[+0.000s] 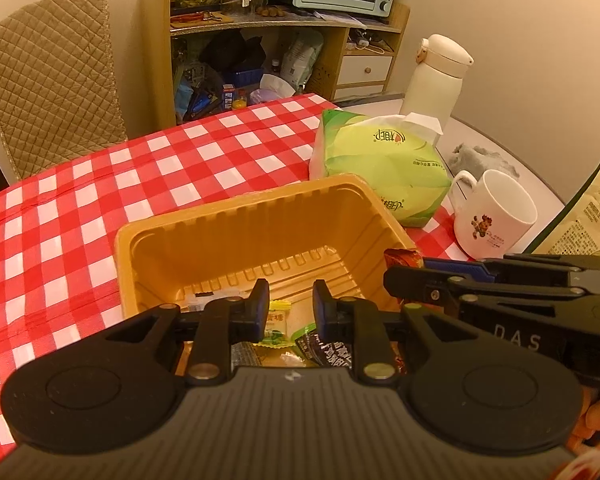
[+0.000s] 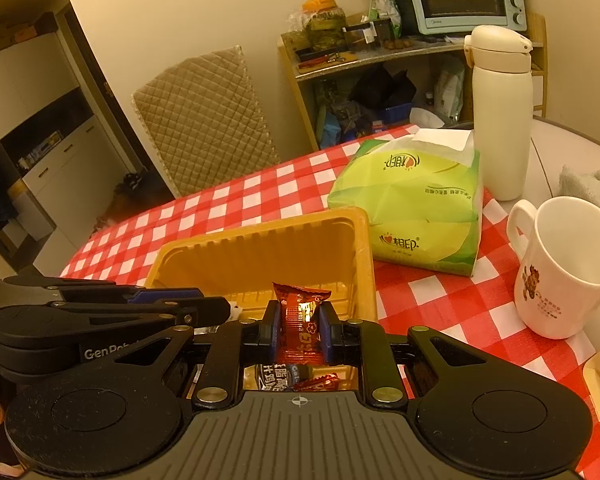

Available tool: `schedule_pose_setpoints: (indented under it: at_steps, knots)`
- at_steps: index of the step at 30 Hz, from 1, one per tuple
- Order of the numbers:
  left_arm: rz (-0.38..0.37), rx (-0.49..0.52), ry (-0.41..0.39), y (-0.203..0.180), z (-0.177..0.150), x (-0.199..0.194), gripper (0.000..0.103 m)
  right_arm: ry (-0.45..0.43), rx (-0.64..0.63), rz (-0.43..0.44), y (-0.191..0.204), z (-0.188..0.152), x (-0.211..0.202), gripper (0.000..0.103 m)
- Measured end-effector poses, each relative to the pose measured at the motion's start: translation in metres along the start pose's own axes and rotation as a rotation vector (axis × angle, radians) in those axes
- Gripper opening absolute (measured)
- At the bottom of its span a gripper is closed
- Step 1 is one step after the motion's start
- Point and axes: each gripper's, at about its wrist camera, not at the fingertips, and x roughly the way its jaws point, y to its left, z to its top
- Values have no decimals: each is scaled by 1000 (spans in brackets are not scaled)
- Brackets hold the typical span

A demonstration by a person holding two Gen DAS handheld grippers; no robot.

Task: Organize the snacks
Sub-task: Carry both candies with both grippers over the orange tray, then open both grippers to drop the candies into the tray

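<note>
Red foil snack packet (image 2: 300, 320) clamped in my right gripper (image 2: 299, 326), pads squeezing its flat sides. Long axis upright, crimped serrated end pointing up and away from me. Glossy, crinkled wrapper with printed text.

My left gripper (image 1: 290, 306) has its fingers apart, nothing between them, hovering over the near end of the orange plastic tray (image 1: 236, 232).

Both grippers sit over the tray's near edge, the right one coming in from the tray's right side. Tray is rectangular, thin moulded plastic with ribbed walls. Small wrapped snacks lie at its near end: a yellow-green candy (image 1: 276, 326) and a dark packet (image 1: 332, 350).

Tray rests on the red-and-white checked tablecloth (image 1: 100, 184). Soft green tissue pack (image 1: 384, 168) touches or nearly touches the tray's far right corner. White ceramic mug (image 1: 496, 216) stands right of the pack.
</note>
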Motion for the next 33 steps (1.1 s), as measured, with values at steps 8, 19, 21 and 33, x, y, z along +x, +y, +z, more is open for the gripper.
schedule_pose_setpoints:
  at_steps: [8,19,21,33]
  knots:
    - [7,-10,-8,7,-3,-12,22,-4,6,0,3,1,2,20]
    - [12,-19,-31,11,-12,-36,35,-53,118,68,-2,7,-4,51]
    - [15,-19,-38,10,-15,-41,39,-71,116,68,0,6,-11,53]
    - [6,-18,-93,-8,-39,-93,78,-114,142,98,2,-13,-64,84]
